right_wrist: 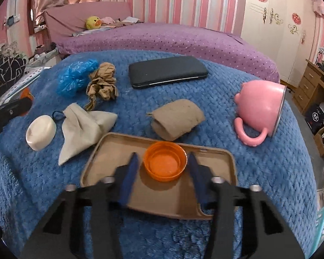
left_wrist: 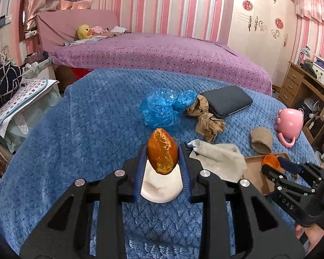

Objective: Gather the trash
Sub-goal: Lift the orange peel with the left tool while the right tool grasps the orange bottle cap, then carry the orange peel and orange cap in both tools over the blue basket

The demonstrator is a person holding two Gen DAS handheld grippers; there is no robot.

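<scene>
My left gripper (left_wrist: 162, 151) is shut on a piece of orange peel (left_wrist: 162, 157), which stands upright between the blue pads above a white soap bar (left_wrist: 162, 191) on the blue blanket. My right gripper (right_wrist: 163, 154) hangs over a brown tray (right_wrist: 118, 149), its blurred fingers on either side of an orange cap (right_wrist: 165, 164) that lies open side up. A sliver of tray shows between the left pad and the cap, so the pads are not pressing on it. In the left wrist view the right gripper (left_wrist: 278, 166) and the cap (left_wrist: 270, 161) show at the right.
On the blanket lie a crumpled blue plastic bag (right_wrist: 75, 79), tan stockings (right_wrist: 103, 84), a black case (right_wrist: 166, 71), a beige cloth pouch (right_wrist: 84, 127), a brown cloth roll (right_wrist: 177, 120) and a tipped pink mug (right_wrist: 259, 110). A purple bed stands behind and a desk at the right.
</scene>
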